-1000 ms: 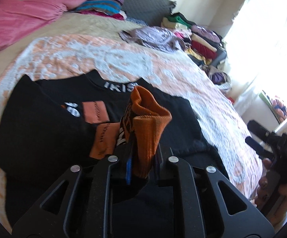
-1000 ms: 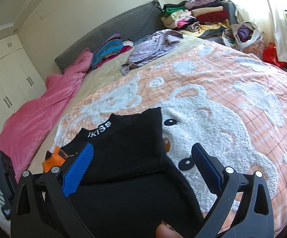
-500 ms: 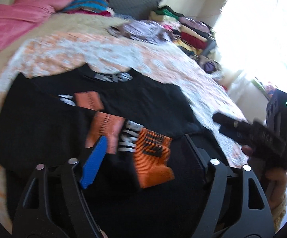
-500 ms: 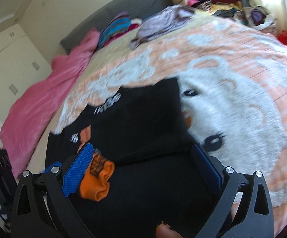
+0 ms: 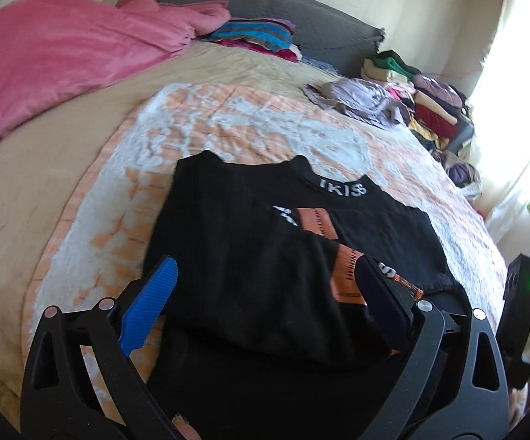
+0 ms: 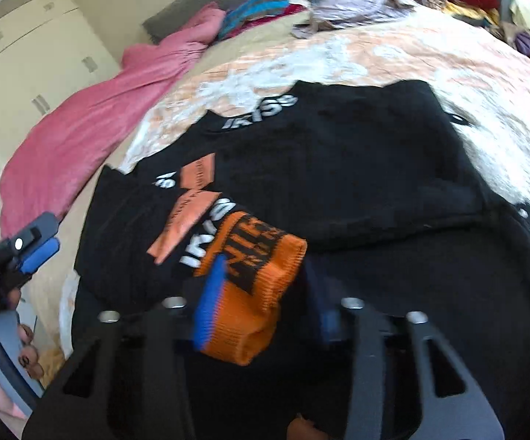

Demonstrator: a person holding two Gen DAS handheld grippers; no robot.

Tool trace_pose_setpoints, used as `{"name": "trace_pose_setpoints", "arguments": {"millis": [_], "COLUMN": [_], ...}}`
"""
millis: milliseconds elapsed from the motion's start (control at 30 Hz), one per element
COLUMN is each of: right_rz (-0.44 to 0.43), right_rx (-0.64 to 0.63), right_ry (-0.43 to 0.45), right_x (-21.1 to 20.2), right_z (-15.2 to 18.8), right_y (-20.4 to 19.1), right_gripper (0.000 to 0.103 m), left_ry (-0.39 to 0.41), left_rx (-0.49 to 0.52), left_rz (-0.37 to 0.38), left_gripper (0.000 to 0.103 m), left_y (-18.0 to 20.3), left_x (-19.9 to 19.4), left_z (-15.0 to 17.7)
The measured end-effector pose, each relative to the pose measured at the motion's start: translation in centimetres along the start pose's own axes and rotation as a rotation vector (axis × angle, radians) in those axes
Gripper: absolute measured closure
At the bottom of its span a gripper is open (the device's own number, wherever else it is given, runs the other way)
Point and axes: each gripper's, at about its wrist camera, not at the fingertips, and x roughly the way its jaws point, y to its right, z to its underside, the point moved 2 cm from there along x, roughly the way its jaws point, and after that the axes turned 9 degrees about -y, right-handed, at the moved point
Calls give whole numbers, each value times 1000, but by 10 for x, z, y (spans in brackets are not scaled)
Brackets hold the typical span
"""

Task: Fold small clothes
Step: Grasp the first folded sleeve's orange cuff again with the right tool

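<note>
- The black sweater [image 6: 338, 168] lies spread on the bed, its body towards the near edge and its lettered collar [image 5: 342, 190] pointing at the headboard [image 5: 301, 36]; your sleeve fold is started, nothing more.
- One sleeve already lies across the chest, with its orange cuff [image 6: 253, 278] near the middle of the garment.
- Your right hand-held gripper [image 6: 261, 293] has that cuff between its fingers and the jaws are closing on it; the blue pad lies against the knit, but motion blur hides the far pad, so I judge this a grasp in the making.
- Your left hand-held gripper [image 5: 265, 300] is released, jaws opening wide and nothing between them, hovering over the folded sleeve.
- Left to do, as I judge it: settle both sleeves, then fold the body up.
- Beyond the sweater, a loose lilac garment [image 5: 356, 101] and a clothes pile [image 5: 426, 110] wait at the bed's far right corner.
</note>
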Motion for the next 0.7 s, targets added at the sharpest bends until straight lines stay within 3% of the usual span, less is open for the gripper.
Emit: {"name": "trace_pose_setpoints", "arguments": {"millis": [67,233,433,567,700], "right_rz": [-24,-35,-56,32,138], "right_rx": [-39,-171,-323,-393,-377], "right_ry": [6,63,140,192,198], "right_x": [0,-18,-68,-88,-77], "right_z": [-2,-22,-75,-94,-92], "right_y": [-7,-38,-60,-49,-17], "right_gripper": [96,96,96,96,96], "left_ry": [6,12,21,24,12], "left_rx": [-16,-45,-72,-61,-34], "left_rz": [-2,-11,-7,-11,-17], "left_gripper": [12,12,12,12,12], "left_y": [-7,-23,-32,-29,-20], "left_x": [-4,-10,-14,-12,-3], "left_z": [0,-2,-6,-11,-18]}}
